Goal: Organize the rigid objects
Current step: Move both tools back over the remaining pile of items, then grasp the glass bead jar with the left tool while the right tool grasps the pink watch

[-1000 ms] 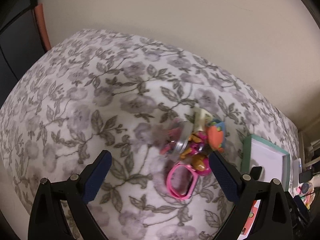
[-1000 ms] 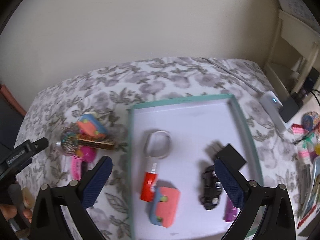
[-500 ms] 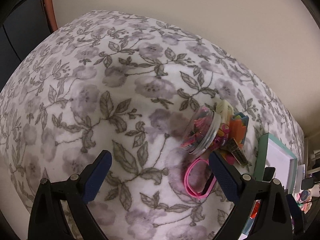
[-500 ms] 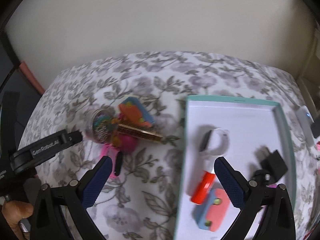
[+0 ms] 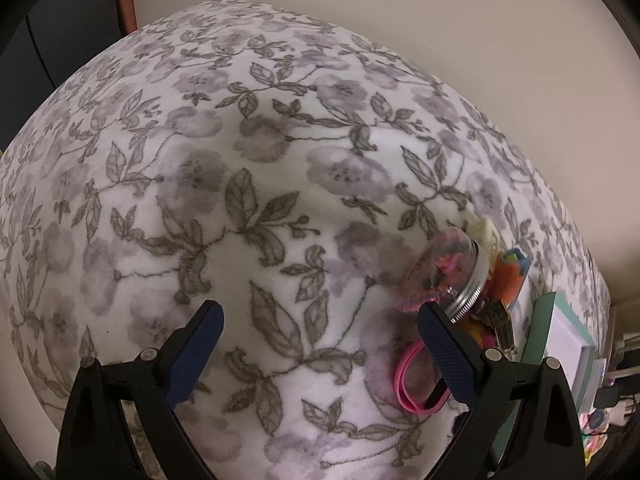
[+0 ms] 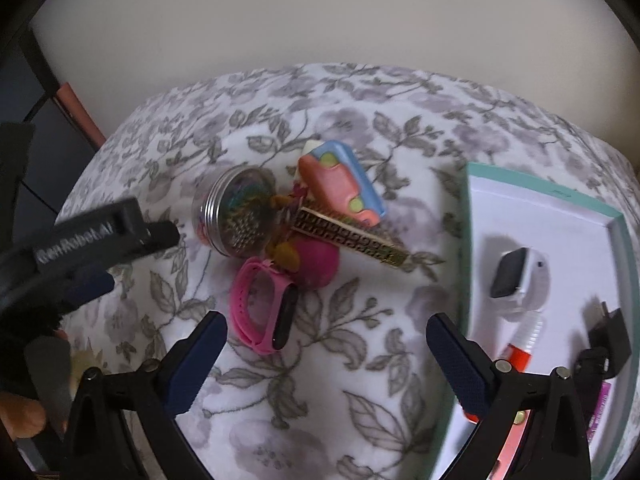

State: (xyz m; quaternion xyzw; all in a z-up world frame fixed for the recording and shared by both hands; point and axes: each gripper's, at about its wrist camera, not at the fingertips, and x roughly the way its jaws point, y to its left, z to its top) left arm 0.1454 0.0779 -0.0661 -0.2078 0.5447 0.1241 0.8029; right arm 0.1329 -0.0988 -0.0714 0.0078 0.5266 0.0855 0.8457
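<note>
Left wrist view: the left gripper (image 5: 318, 338) is spread wide above the floral blanket (image 5: 248, 168), holding nothing. A jar (image 5: 446, 276) lies on its side at right, just past the right fingertip, beside a pink band (image 5: 412, 380).

Right wrist view: the right gripper (image 6: 326, 346) is spread and empty. The band (image 6: 264, 306) lies at center, touching the pile with jar (image 6: 232, 216) and comb (image 6: 348, 236). A teal tray (image 6: 464, 240) at right holds a watch (image 6: 516, 272).

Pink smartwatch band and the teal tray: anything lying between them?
In the right wrist view, only bare floral blanket separates the pink band from the teal tray; the gold bar lies farther back.
</note>
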